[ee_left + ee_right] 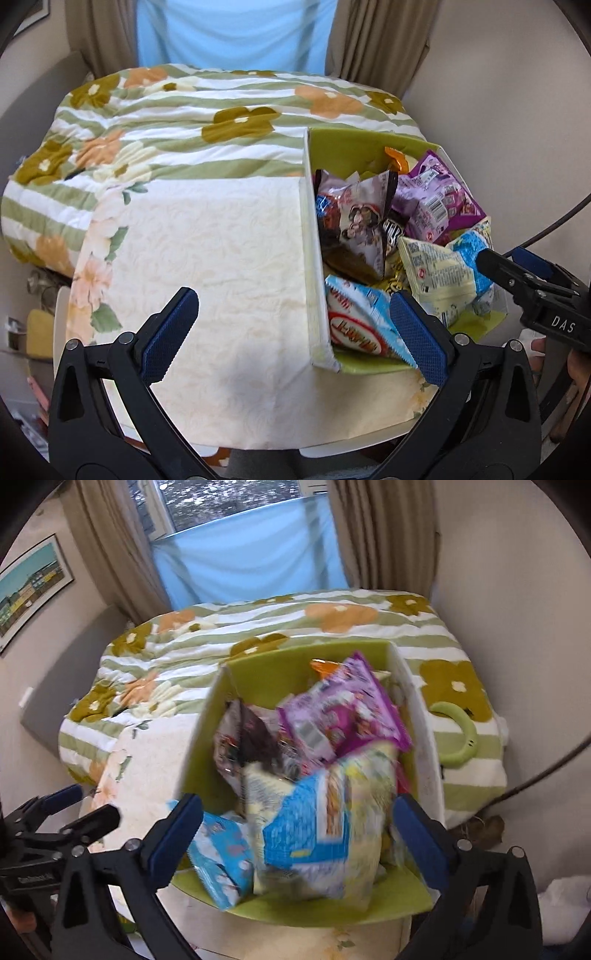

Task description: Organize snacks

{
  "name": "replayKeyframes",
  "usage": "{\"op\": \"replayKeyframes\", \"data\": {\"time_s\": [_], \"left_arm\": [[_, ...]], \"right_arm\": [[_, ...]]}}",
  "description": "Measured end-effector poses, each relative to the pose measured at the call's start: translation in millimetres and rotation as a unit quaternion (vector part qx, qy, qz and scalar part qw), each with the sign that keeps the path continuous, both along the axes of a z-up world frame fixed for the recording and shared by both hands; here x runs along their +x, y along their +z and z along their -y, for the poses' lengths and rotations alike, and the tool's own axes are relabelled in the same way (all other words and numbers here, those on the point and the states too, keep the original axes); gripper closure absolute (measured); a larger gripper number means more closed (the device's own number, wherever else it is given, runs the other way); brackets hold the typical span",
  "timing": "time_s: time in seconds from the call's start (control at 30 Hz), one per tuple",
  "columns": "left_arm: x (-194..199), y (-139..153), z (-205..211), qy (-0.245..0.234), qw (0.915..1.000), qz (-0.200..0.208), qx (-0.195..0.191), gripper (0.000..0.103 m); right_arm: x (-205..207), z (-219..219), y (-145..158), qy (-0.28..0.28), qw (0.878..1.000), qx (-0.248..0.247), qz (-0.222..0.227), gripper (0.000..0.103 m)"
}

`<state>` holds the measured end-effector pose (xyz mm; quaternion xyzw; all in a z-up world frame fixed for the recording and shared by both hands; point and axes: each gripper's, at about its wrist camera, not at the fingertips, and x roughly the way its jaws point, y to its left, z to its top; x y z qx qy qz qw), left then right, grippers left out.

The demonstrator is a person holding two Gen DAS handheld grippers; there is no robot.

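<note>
A green-lined cardboard box (314,240) stands on the cream tablecloth and holds several snack packets. Among them are a purple packet (436,195), a pale yellow and blue packet (439,273), a brown-grey packet (354,221) and a blue and red packet (362,317). My left gripper (291,332) is open and empty, straddling the box's near left corner. My right gripper (295,830) is open above the box (207,738), with the yellow and blue packet (325,823) lying loose between its fingers. The purple packet (347,709) lies behind it. The right gripper also shows in the left wrist view (517,273).
The small table (207,280) has a cream floral cloth. Behind it is a bed with a green-striped flowered quilt (207,114). A green ring (458,734) lies on the quilt right of the box. Curtains and a blue sheet hang behind. Walls stand close on the right.
</note>
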<state>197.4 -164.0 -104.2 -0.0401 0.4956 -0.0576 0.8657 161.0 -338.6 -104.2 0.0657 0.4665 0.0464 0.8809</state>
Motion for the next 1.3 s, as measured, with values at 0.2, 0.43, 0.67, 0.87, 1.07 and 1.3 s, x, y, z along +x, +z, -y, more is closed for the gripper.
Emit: {"op": "replayKeyframes", "data": {"time_s": [0.2,0.43,0.67,0.87,1.07,1.3], "left_arm": [[-14.6,6.2,-1.3,-0.006,0.9999,0.011,0.007,0.001],[-47.6,43.3,-15.4,-0.015,0.9975,0.066,0.021,0.001],[-108.9,101.6,-51.7,0.001,0.9878,0.15,0.039,0.0],[-158.9,131.9,-76.5,0.011,0.978,0.2,0.057,0.0],[-190.5,133.0,-88.9,0.019,0.9748,0.21,0.074,0.0],[-204.2,128.1,-96.1,0.019,0.9765,0.204,0.065,0.001]], "right_arm": [[-17.7,2.7,9.7,-0.013,1.0,0.005,0.013,0.001],[-50.6,-13.5,36.4,-0.023,0.999,-0.007,0.046,0.001],[-105.8,-49.4,84.4,-0.029,0.994,-0.041,0.1,0.001],[-146.8,-79.2,104.8,-0.025,0.99,-0.049,0.13,0.001],[-173.8,-96.8,110.0,-0.026,0.987,-0.059,0.147,0.001],[-186.9,-108.8,106.7,-0.027,0.986,-0.063,0.149,0.001]]}}
